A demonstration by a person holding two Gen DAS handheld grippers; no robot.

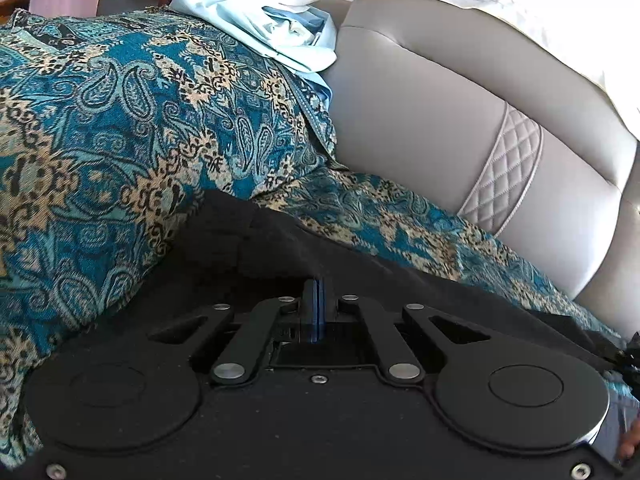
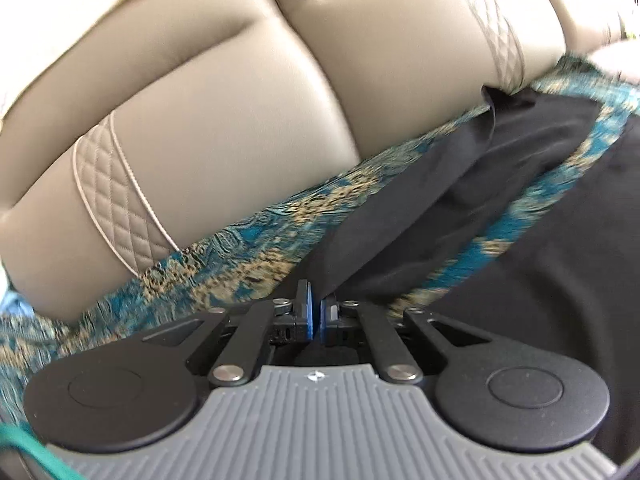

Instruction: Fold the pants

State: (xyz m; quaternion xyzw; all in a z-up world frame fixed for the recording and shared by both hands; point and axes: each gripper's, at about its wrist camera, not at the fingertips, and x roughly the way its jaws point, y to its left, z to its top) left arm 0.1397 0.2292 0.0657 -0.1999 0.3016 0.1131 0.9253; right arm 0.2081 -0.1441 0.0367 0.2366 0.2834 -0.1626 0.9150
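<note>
Grey leather sofa cushions (image 2: pixel 248 92) back a seat draped in a teal paisley throw (image 1: pixel 104 128), where black pants (image 2: pixel 540 208) lie spread for folding. At the garment's one end, the left gripper (image 1: pixel 316 300) rests low over dark cloth, its blue pads pressed flat together; whether any fabric sits between them cannot be told from this view. Further along, the right gripper (image 2: pixel 316 308) has its jaws drawn in on a thin edge of the pants, a fold of cloth running up from the pads, apparently pinched so the leg can be carried across. One pant leg lies against the foot of the backrest, a strip of throw showing between it and the rest of the garment. Room is tight toward the cushions; a heap of pale blue laundry (image 1: pixel 276 28) sits well apart on the throw's far end.
</note>
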